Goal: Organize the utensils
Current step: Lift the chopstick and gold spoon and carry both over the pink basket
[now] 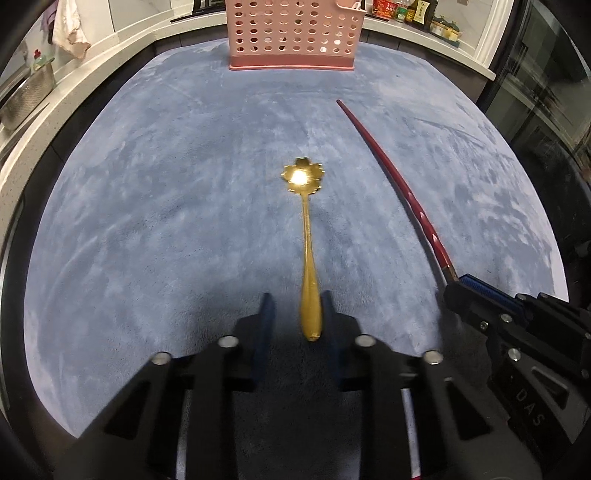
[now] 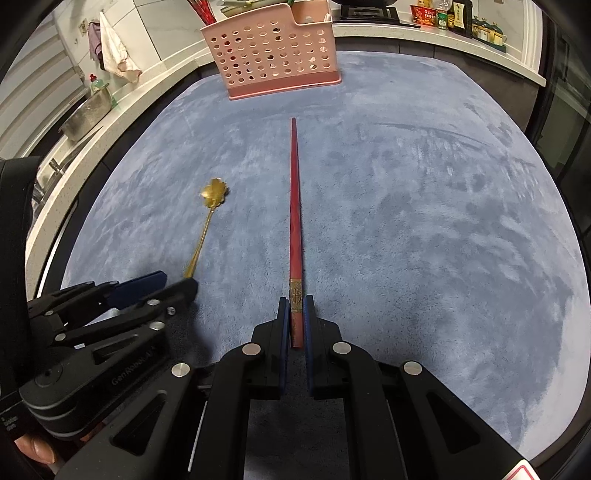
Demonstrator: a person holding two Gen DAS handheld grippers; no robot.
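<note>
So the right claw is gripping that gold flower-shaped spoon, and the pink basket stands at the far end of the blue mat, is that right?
Not quite. The right claw is gripping the red chopstick, as the right wrist view shows. The gold flower-shaped spoon lies with its handle between the fingers of the left claw. The pink basket does stand at the far end of the blue mat.

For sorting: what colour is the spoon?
Gold, spoon with a flower-shaped bowl; clearest in the left wrist view.

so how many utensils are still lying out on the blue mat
2. A gold spoon lies with its handle between the left tongs, and a red chopstick is clamped in the right tongs. More stand in the pink basket, partly hidden.
</note>
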